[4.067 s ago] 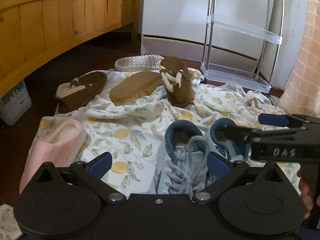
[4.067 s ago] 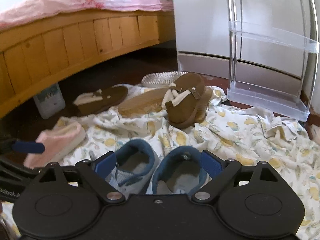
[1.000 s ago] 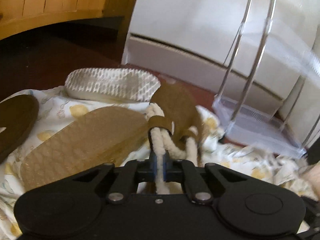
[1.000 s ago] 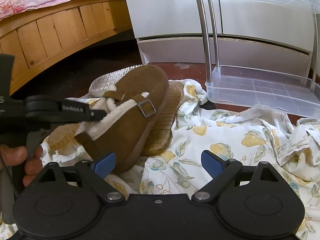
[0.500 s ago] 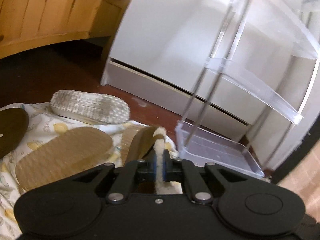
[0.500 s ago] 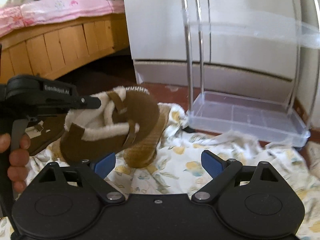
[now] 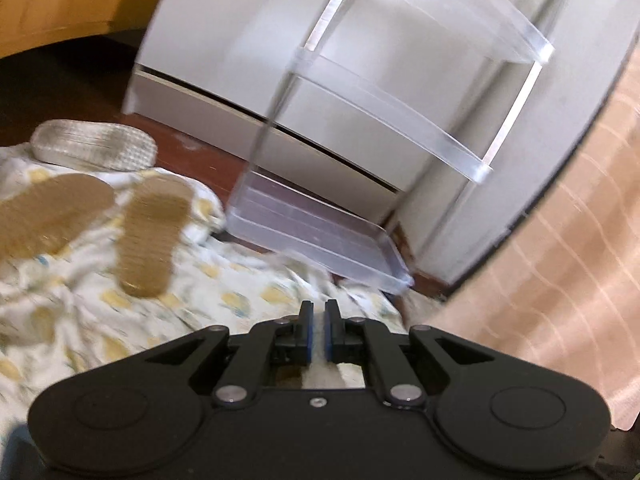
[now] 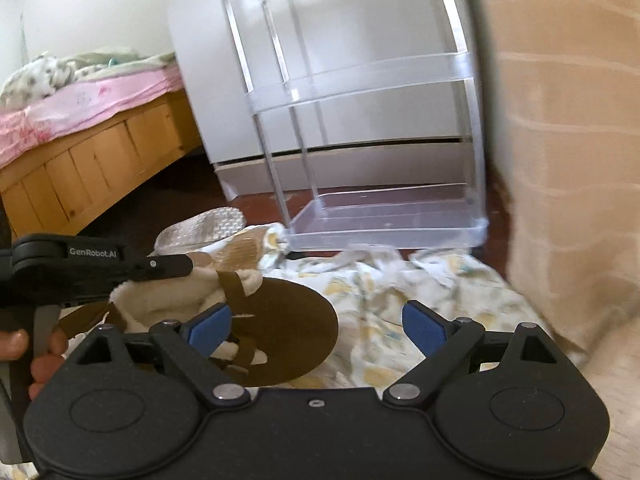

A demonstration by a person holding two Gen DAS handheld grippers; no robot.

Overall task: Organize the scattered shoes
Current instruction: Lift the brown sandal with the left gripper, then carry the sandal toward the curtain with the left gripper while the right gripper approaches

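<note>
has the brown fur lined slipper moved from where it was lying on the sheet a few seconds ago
Yes. The brown slipper now hangs from the left gripper, lifted off the floral sheet toward the clear rack.

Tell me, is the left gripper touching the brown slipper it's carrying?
Touching. In the right wrist view the left gripper is clamped on the fleece lining of the brown slipper, which hangs off the sheet; the left wrist view shows cream fleece pinched between its shut pads.

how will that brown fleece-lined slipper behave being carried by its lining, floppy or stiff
The brown fleece-lined slipper probably keeps its shape: its flat sole looks unbent. It likely swings, since the left tool pinches only the soft lining. Seems light, as that small grip bears it.
</note>
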